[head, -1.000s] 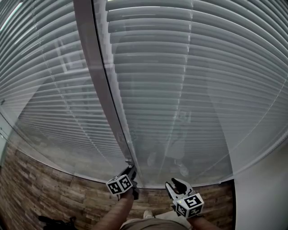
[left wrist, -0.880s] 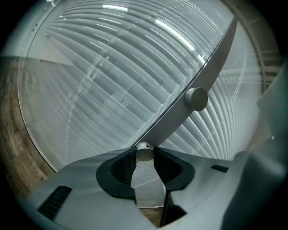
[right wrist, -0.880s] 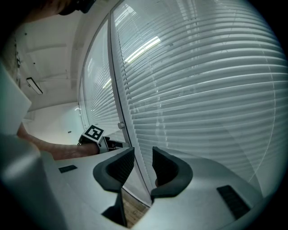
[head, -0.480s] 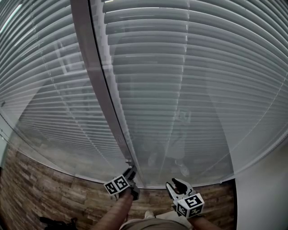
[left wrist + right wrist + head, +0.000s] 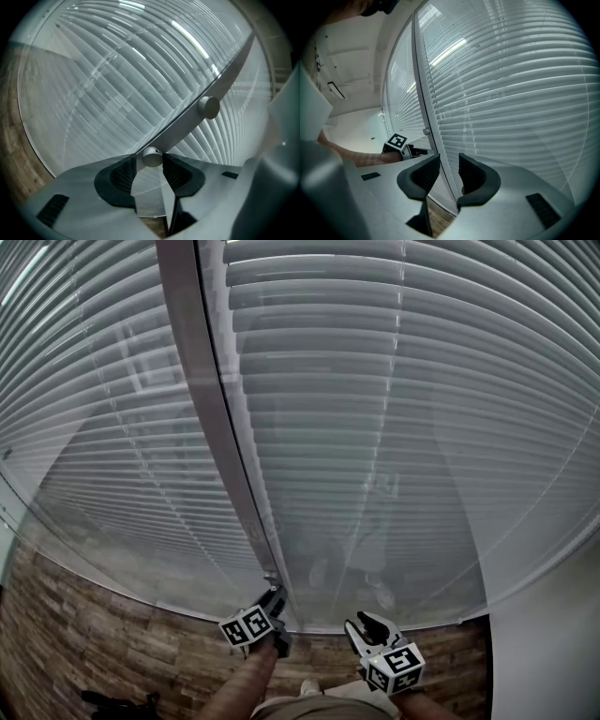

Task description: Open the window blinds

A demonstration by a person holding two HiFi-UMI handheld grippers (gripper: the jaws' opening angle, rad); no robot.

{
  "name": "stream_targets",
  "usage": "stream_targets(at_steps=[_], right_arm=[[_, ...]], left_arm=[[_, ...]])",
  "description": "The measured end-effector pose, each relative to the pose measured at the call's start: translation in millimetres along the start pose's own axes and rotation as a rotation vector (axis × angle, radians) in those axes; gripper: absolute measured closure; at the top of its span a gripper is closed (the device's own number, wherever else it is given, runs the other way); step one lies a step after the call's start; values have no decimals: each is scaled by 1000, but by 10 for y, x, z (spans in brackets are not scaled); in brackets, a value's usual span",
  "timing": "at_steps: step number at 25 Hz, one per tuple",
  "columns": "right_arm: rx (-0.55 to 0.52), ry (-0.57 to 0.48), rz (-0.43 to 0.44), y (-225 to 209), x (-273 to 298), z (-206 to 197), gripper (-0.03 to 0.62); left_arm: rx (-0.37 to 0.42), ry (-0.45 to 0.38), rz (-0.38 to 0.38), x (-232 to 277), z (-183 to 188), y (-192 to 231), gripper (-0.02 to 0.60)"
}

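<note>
The window blinds point(image 5: 403, 427) fill nearly the whole head view as two panels of pale horizontal slats behind glass, one on each side of a grey post point(image 5: 202, 409) that runs from 11 o'clock down to 6 o'clock. The slats lie close together, and nothing beyond them shows through. The left claw point(image 5: 273, 596) is at the foot of that post, at 6 o'clock in the head view, with its marker cube point(image 5: 247, 626) just behind it on the person's forearm point(image 5: 246, 685). In the left gripper view a small round silver knob point(image 5: 151, 157) on the post stands between the tips of the two ribbed pads point(image 5: 125, 174). The jaws have just been opening, and a thin gap shows on the knob's left side (the right pad looks to be at its edge, though I cannot tell if it touches). A second, larger knob point(image 5: 208, 107) sits further up the post, at 1 o'clock from the first. The right claw point(image 5: 449, 164) hangs at 5 o'clock in the head view, well apart from the post and pointing at the right-hand panel. Its jaws stand slightly spread with nothing between them. Below the glass, from 6 to 8 o'clock, lies a brown plank-patterned surface point(image 5: 84, 634).
</note>
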State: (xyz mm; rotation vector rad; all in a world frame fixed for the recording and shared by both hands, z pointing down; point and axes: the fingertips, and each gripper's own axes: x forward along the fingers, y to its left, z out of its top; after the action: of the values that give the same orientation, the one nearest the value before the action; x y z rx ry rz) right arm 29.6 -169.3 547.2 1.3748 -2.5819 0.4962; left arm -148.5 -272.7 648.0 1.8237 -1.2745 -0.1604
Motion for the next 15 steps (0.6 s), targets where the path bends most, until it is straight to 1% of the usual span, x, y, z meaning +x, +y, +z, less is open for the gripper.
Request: stream_targets(at_steps=[2, 5, 7, 9, 15], right_arm=[[-2, 0, 0, 0, -5, -1, 473], [0, 10, -4, -6, -20, -4, 473], [-4, 9, -10, -16, -24, -6, 473], [-4, 6, -10, -17, -20, -6, 473], [-6, -1, -12, -19, -18, 5, 473]], left_arm=[[128, 14, 43, -12, 8, 14, 403], [353, 36, 109, -20, 27, -2, 396], [465, 44, 143, -11, 34, -13, 396], [534, 49, 170, -3, 32, -15, 396], [664, 35, 223, -14, 42, -37, 396]])
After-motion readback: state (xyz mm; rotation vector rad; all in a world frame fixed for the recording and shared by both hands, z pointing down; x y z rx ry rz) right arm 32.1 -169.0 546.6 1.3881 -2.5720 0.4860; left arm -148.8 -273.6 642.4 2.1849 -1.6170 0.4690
